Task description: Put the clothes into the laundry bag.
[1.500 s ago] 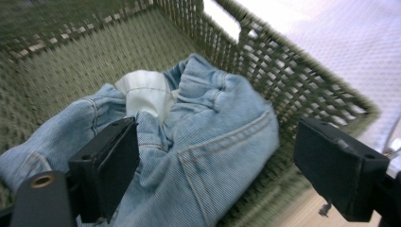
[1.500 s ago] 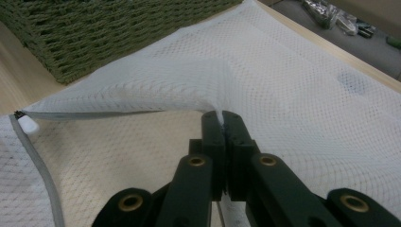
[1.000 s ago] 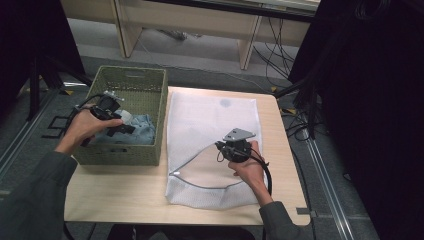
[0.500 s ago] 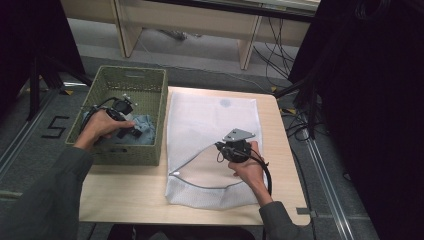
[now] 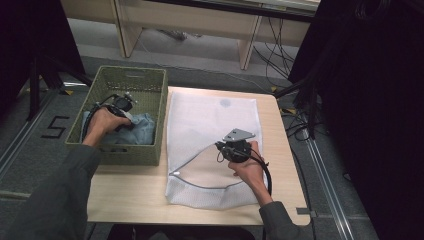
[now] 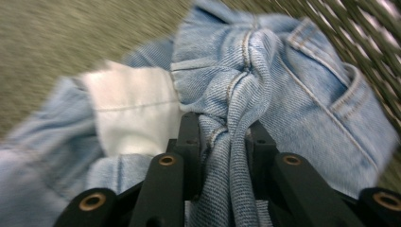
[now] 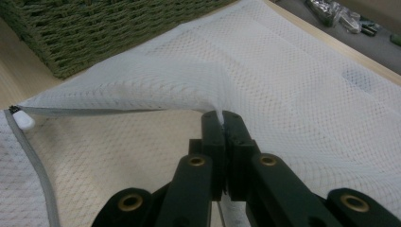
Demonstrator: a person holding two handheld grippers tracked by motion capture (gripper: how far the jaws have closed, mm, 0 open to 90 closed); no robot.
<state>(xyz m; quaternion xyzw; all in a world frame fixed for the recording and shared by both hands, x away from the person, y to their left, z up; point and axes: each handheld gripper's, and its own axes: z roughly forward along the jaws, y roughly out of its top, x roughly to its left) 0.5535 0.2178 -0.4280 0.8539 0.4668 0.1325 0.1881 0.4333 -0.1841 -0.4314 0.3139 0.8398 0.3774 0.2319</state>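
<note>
Step in hand, by the look of it: lifting the denim garment (image 6: 283, 80) out of the green woven basket (image 5: 150, 80) for loading into the white mesh laundry bag (image 5: 210, 120).

Basket at the table's left edge, hanging partly past it. Denim heaped at the basket's near end, a white pocket lining (image 6: 132, 113) turned out beside the bunched waistband.

Bag flat along the table's middle, reaching from the far edge to the near edge, zipper (image 7: 94, 111) open, mouth toward the near edge.

Doing it well:
- Lift straight up until the trailing cloth clears the basket wall; denim is heavy and will drag on the weave.
- Grip is on a twisted fold only; a slow carry lowers the risk of slipping.
- Raise the bag's upper layer higher before the denim arrives, so the mouth gapes wide.
- Feed the bunched end in first, toward the bag's far end.

Fingers:
- Left gripper (image 6: 222, 142): inside the basket, fingers apart only by the thickness of the denim fold, clamped on it.
- Right gripper (image 7: 222, 124): near the table's right edge, fingers pressed together on a pinch of the mesh upper layer, tenting it off the lower layer.
</note>
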